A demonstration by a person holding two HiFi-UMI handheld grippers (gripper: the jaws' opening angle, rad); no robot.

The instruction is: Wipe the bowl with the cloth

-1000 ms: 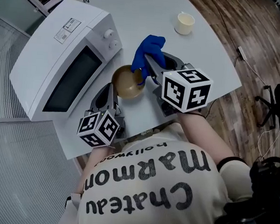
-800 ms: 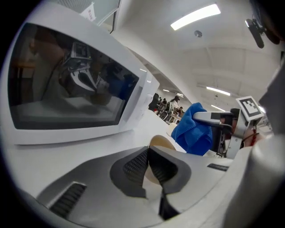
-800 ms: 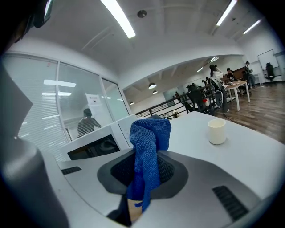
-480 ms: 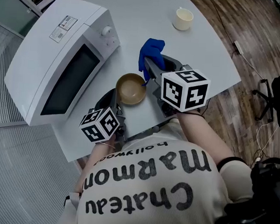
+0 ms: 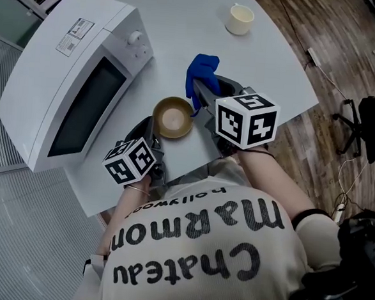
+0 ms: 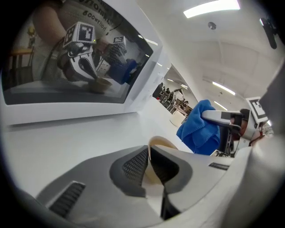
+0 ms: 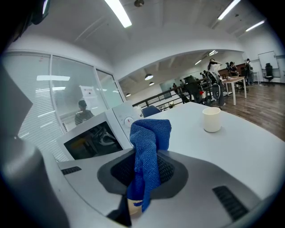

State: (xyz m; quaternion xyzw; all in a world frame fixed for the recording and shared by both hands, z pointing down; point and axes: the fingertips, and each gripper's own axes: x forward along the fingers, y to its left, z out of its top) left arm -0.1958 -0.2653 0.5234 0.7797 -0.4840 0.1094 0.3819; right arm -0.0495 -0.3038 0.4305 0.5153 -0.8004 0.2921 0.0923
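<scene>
Two grippers over table (image 5: 183, 24) | left gripper (image 6: 149, 164): jaws opening, bowl (image 5: 172, 117) rim between them | right gripper (image 7: 141, 180): clamps cloth (image 7: 149, 142) beside bowl | microwave (image 5: 70, 80) at left

White table (image 5: 183, 30): white microwave (image 5: 71, 74) at left, cream cup (image 5: 239, 19) far right, brown bowl (image 5: 172, 117) near front edge.

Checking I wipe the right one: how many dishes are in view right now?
2: a tan bowl in front of the microwave, and a cream cup at the table's far edge. The microwave could hide more.
</scene>
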